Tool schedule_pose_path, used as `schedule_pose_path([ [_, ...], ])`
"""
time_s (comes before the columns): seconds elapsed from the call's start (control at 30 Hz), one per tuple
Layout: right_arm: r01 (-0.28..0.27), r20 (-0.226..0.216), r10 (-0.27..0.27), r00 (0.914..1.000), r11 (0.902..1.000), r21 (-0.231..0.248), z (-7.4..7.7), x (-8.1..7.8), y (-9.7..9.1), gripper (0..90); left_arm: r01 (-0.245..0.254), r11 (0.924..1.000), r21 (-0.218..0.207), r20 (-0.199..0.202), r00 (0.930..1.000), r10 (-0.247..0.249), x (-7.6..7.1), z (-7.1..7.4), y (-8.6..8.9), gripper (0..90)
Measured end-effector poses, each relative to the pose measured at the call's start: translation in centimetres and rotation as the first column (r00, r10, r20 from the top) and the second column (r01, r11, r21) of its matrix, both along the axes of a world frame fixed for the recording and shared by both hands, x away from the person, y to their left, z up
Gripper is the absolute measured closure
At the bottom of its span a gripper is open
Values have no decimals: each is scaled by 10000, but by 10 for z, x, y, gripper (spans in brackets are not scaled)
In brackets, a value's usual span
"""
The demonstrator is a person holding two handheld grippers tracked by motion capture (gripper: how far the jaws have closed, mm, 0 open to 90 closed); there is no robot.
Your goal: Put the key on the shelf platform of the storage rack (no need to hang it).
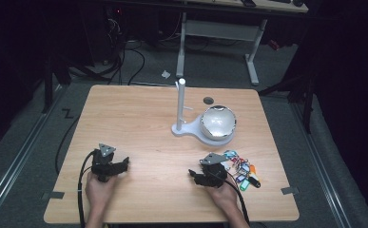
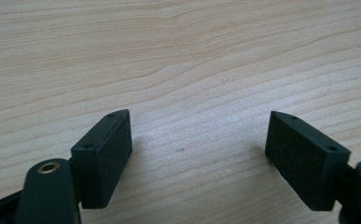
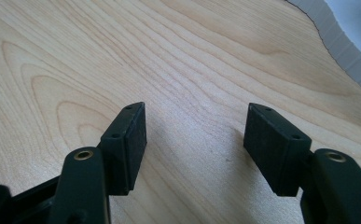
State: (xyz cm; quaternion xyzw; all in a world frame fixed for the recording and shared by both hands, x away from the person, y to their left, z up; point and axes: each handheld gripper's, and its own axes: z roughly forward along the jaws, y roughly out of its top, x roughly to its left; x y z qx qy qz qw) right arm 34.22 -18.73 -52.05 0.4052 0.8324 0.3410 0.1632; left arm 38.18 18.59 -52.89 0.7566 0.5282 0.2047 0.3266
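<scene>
Table (image 1: 139, 123): light wood, dark room around it.
Left gripper (image 2: 199, 149): jaws apart, nothing between, low over bare wood.
Right gripper (image 3: 194, 140): jaws apart, nothing between.
Keys (image 1: 241, 168): heap just beside right gripper.
Bowl (image 1: 218, 122): on white stand (image 1: 184, 126), mid-table.

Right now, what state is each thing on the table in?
left gripper: open, nothing between the jaws, low over bare wood.
right gripper: open, holding nothing.
bunch of key tags: lying loose on the table, beside the right gripper.
white stand: post upright.
shiny bowl: upright on the stand's base.
</scene>
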Motion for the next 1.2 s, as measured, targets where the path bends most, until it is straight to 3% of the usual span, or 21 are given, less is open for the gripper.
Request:
schedule_pose_path([
  [0.57, 260, -8, -260, 9997, 9997, -20, 0, -1, -1, 380, -2, 10000, -47, -27, 10000, 2, 0, 0, 1, 231],
  [1.2, 555, 12, -555, 9985, 9985, -33, 1, -1, -6, 459, -10, 10000, -63, -17, 10000, 10, 0, 0, 1, 229],
])
